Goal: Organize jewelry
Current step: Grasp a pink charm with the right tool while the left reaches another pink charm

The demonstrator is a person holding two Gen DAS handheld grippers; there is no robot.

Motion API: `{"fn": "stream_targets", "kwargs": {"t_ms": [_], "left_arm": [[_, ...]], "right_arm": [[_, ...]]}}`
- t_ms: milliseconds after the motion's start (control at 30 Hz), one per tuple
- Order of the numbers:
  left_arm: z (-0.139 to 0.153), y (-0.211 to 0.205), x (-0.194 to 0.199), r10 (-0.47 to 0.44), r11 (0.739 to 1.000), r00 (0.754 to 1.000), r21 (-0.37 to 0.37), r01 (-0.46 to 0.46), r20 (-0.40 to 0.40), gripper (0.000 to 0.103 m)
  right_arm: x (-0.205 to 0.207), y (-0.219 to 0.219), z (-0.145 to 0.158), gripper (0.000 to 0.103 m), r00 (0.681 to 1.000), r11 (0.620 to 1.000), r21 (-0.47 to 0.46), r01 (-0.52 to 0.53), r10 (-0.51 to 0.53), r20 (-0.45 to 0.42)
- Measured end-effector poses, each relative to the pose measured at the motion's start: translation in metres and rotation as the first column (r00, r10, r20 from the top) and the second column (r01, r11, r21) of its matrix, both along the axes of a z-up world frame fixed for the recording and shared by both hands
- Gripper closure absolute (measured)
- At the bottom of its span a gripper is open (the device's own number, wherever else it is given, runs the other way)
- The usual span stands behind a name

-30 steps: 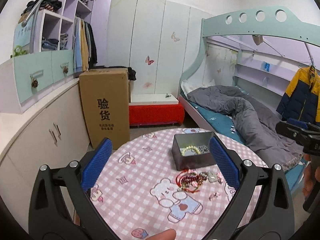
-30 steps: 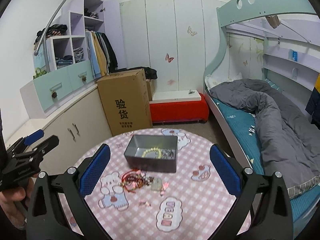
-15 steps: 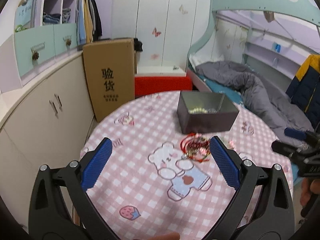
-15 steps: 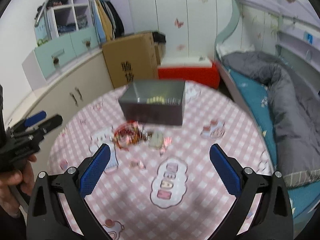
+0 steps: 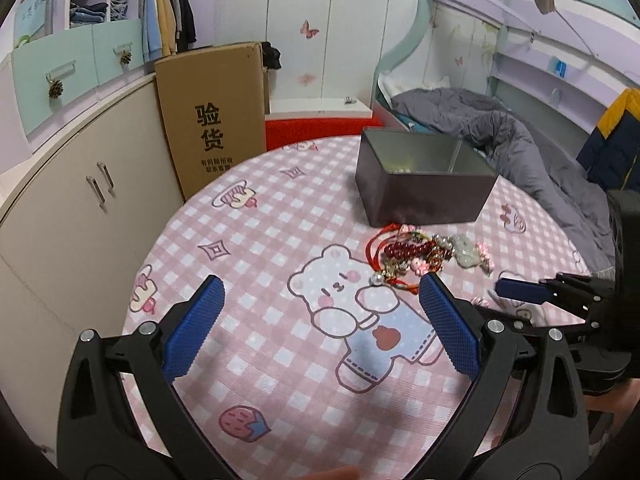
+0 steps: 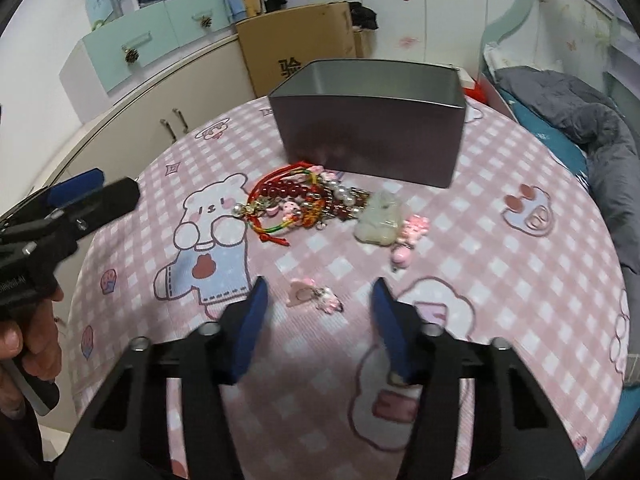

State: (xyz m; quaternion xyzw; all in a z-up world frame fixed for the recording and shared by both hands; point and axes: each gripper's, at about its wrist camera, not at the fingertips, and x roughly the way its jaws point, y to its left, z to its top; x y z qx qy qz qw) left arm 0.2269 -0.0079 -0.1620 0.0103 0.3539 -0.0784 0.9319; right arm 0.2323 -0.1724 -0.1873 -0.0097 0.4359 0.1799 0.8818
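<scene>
Here your right tongs (image 6: 318, 300) point down at the round desk (image 6: 500, 248) with its pink checked cloth, and their jaws are closing. A small pink charm (image 6: 316, 296) lies on the cloth just ahead of the blue pads (image 6: 252, 328), roughly in line with the gap between them, but the pads do not press on it; nothing is gripped. Your left tongs (image 5: 320, 320) stand wide open and empty, their pads spread over the white bear printed on the cloth (image 5: 360, 312).

The main heap of jewelry (image 6: 308, 200) sits near the middle of the desk, just in front of the grey tin box (image 6: 372, 136): red beads, red and multicoloured cords, and pearly bits all tangled together. Touching its right edge is a pale green jade-like pendant (image 6: 380, 220), and just beside that lie pink flower charms (image 6: 412, 236). From the left wrist view the same heap (image 5: 416, 256) lies just beyond the right pad of your left tongs.

The tin box stands open on the far side of the desk; in the left wrist view a pale bead string (image 5: 396, 167) shows inside it, close to the left wall. Behind the desk stand a tall cardboard carton (image 5: 216, 116) and beige cupboards (image 5: 80, 200); a bed with a grey quilt (image 5: 500, 136) lies to the right.
</scene>
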Motion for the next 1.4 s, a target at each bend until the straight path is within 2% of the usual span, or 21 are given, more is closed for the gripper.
{"fn": "stream_targets", "kwargs": {"t_ms": [33,100,133,400,633,800,1000,1100,1200,1333,1400], "left_arm": [[-0.002,-0.001,0.002,-0.001,1.0,1.0,0.004,0.001,-0.004,0.007],[-0.007,-0.005,0.006,-0.009,1.0,1.0,0.013,0.009,-0.014,0.007],[-0.007,-0.007,0.008,-0.011,1.0,1.0,0.017,0.011,-0.016,0.007],[-0.013,-0.031,0.023,-0.068,0.996,0.997,0.051,0.069,-0.021,0.007],[-0.018,-0.06,0.027,-0.158,0.984,0.987,0.08,0.159,-0.026,0.008],[-0.023,-0.073,0.026,-0.189,0.977,0.981,0.091,0.192,-0.042,0.008],[-0.016,-0.106,0.026,-0.278,0.957,0.96,0.082,0.279,-0.02,0.008],[-0.02,-0.127,0.028,-0.317,0.946,0.948,0.056,0.318,-0.038,0.008],[-0.033,-0.149,0.034,-0.33,0.941,0.94,0.045,0.334,-0.089,0.015],[-0.053,-0.164,0.045,-0.295,0.951,0.941,0.045,0.306,-0.166,0.029],[-0.051,-0.166,0.05,-0.272,0.959,0.949,0.04,0.281,-0.16,0.032]], "right_arm": [[0.001,0.003,-0.002,0.072,1.0,1.0,-0.008,-0.011,0.011,-0.003],[0.001,0.007,-0.006,0.084,1.0,0.999,-0.047,-0.023,0.023,0.009],[0.0,0.007,-0.006,0.084,1.0,0.998,-0.05,-0.024,0.025,0.012],[-0.007,-0.027,0.003,0.085,0.999,0.998,0.045,0.037,-0.038,0.015],[-0.008,-0.051,0.009,0.085,0.994,0.993,0.063,0.103,-0.104,0.013],[-0.011,-0.063,0.01,0.085,0.992,0.99,0.069,0.125,-0.126,0.017],[-0.014,-0.08,0.014,0.085,0.986,0.984,0.071,0.164,-0.166,0.027],[-0.017,-0.093,0.017,0.085,0.979,0.978,0.072,0.198,-0.201,0.033],[-0.02,-0.108,0.018,0.085,0.972,0.97,0.079,0.231,-0.234,0.033],[-0.024,-0.127,0.019,0.085,0.963,0.961,0.092,0.262,-0.266,0.034],[-0.026,-0.132,0.02,0.085,0.961,0.958,0.099,0.268,-0.273,0.036]]}}
